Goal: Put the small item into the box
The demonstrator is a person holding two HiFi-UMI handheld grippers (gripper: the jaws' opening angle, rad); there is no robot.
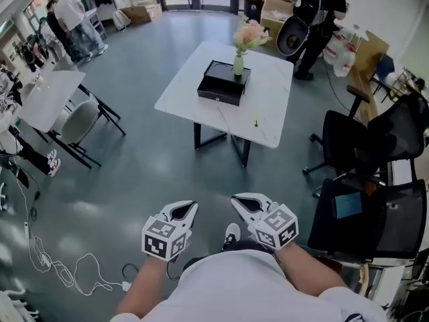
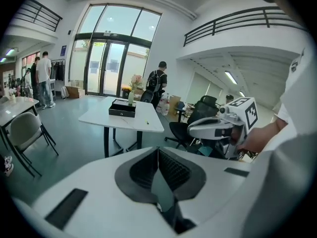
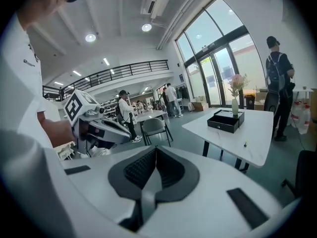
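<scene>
A black box (image 1: pixel 223 84) stands on the white table (image 1: pixel 268 102) far ahead, beside a vase of pink flowers (image 1: pixel 239 58). The small item (image 1: pixel 256 119), thin and yellowish, lies on the tabletop nearer the front edge. Both grippers hang close to the person's body, well short of the table. The left gripper (image 1: pixel 190 206) and right gripper (image 1: pixel 237 200) are each shut with nothing held. The left gripper view shows its shut pads (image 2: pixel 159 157), the box (image 2: pixel 122 108) and the item (image 2: pixel 147 122). The right gripper view shows its shut pads (image 3: pixel 151 165), the box (image 3: pixel 227 120) and the item (image 3: pixel 245 144).
Black office chairs (image 1: pixel 365 143) crowd the right side next to a desk. Another white table (image 1: pixel 50 96) with a grey chair (image 1: pixel 77 123) stands at left. Cables (image 1: pixel 60 270) trail on the floor at lower left. People (image 1: pixel 70 15) stand at the back; one with a backpack (image 1: pixel 315 15) is behind the table.
</scene>
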